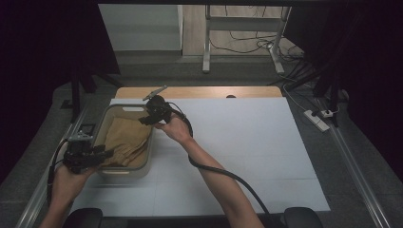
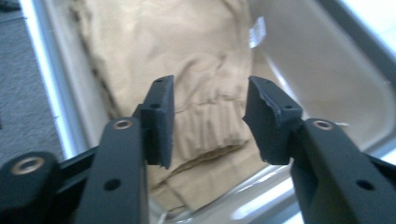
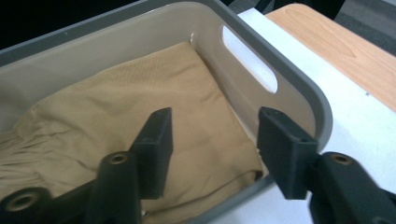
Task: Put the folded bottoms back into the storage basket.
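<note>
A grey plastic bin point(image 1: 152, 142) stands at the left of the white table top, and a folded tan garment point(image 1: 126, 140) lies inside it. My left gripper point(image 1: 108, 153) hovers over the bin's near left corner. Its jaws are open above the garment's ribbed cuff point(image 2: 205, 119), and nothing is between the pads. My right gripper point(image 1: 144, 119) hangs over the bin's far right corner, by the handle slot point(image 3: 247, 58). It is also open, with the tan cloth point(image 3: 116, 116) below it and the bin rim point(image 3: 299, 79) under its right finger.
A white sheet point(image 1: 247, 142) covers the table to the right of the bin. A wooden strip point(image 1: 199, 91) runs along the far edge. Beyond it, on the floor, are metal frame legs point(image 1: 206, 42), cables and a power strip point(image 1: 316, 118).
</note>
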`<state>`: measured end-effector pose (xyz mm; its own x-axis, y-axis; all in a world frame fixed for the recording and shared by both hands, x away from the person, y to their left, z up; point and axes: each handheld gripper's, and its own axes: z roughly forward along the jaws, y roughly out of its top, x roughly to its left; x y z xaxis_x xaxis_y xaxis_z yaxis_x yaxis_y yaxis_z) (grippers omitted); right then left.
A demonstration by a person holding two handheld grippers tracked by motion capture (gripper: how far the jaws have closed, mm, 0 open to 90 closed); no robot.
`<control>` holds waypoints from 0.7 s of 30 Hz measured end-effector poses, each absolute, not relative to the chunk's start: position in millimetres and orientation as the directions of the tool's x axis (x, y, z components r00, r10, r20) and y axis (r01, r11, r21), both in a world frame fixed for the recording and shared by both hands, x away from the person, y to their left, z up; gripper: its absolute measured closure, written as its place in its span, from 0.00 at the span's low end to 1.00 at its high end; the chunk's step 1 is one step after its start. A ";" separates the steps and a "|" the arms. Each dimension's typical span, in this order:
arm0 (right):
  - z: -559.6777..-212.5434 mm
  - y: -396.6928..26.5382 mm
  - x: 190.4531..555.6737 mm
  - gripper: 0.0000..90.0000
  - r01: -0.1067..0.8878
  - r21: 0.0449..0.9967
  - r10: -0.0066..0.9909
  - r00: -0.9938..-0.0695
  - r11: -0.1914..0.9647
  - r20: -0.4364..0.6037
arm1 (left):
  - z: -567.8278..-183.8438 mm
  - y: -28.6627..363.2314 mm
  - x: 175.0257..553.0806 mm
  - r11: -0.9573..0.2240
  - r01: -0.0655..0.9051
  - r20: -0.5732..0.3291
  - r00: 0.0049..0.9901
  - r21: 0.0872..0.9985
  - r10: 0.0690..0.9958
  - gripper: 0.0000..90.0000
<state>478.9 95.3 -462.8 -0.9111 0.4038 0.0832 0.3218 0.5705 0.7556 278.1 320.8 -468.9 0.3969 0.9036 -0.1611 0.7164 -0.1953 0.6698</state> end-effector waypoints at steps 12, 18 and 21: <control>-453.5 77.1 468.9 0.13 0.294 0.754 0.413 -0.910 0.588 0.033 | -463.2 300.2 264.2 -0.174 0.677 -0.252 0.483 0.715 0.839 0.19; -453.2 67.3 465.1 0.11 0.308 0.739 0.379 -0.922 0.599 0.077 | -463.4 293.7 255.3 -0.163 0.687 -0.306 0.506 0.708 0.806 0.13; -453.0 62.7 462.9 0.10 0.321 0.747 0.362 -0.925 0.582 0.115 | -463.5 291.5 250.0 -0.156 0.682 -0.310 0.509 0.715 0.803 0.10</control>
